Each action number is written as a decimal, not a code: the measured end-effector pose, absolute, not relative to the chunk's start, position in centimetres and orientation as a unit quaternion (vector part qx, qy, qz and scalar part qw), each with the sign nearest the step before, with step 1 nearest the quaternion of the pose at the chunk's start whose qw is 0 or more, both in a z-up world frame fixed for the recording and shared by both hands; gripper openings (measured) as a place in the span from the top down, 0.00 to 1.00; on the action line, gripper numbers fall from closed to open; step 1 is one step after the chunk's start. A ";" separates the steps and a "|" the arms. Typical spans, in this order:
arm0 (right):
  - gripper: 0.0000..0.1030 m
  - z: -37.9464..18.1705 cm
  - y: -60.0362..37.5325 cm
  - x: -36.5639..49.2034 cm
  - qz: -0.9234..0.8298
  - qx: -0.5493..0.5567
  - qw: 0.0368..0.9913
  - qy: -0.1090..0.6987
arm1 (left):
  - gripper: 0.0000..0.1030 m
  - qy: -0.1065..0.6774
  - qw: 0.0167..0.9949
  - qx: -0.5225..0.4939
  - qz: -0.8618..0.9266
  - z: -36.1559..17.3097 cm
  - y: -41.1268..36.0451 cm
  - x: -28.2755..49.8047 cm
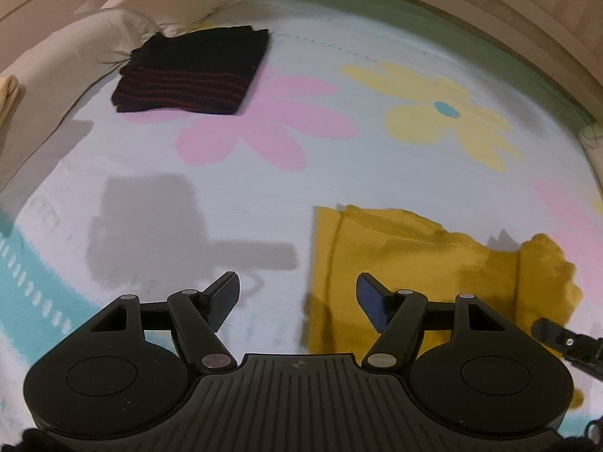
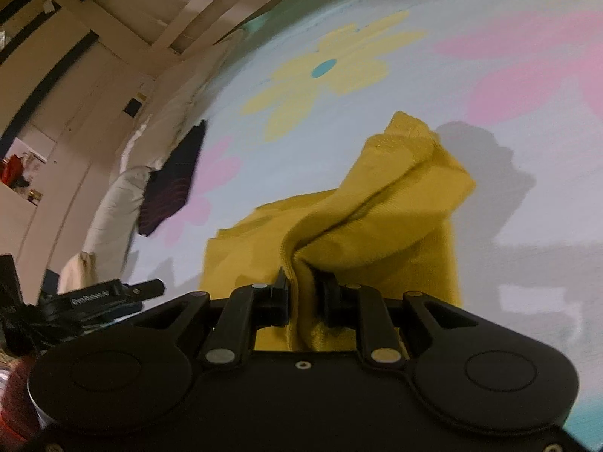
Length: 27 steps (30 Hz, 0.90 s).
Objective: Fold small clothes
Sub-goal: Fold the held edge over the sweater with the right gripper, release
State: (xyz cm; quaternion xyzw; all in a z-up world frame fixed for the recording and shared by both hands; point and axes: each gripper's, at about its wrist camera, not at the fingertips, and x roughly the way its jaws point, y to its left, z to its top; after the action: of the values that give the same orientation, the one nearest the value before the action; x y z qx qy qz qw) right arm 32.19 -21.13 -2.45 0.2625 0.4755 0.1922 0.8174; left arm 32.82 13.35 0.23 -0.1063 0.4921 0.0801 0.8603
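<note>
A mustard-yellow garment [image 1: 407,263] lies on the flowered bedsheet [image 1: 264,196] at the lower right. My left gripper [image 1: 297,293] is open and empty, hovering just above the sheet at the garment's left edge. My right gripper [image 2: 303,290] is shut on a bunched edge of the yellow garment [image 2: 377,218] and lifts that part, so the cloth rises in a fold over the flat part. The right gripper's tip also shows in the left wrist view [image 1: 565,342] at the garment's right side.
A folded black garment with red stripes [image 1: 192,75] lies at the far left of the bed, also seen in the right wrist view [image 2: 173,184]. Beige pillows [image 1: 94,34] line the back left. A wooden bed frame [image 1: 527,19] bounds the far side.
</note>
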 end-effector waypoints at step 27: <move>0.41 1.1 -14.1 29.8 0.227 0.147 0.862 0.428 | 0.34 0.484 0.847 -0.217 -0.040 -0.9 14.5 33.0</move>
State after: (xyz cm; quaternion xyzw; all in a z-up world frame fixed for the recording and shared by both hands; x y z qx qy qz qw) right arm 29.83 -14.10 1.09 0.1473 0.4284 0.2274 0.8620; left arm 33.03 14.51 -0.91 -0.2174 0.4842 -0.0397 0.8466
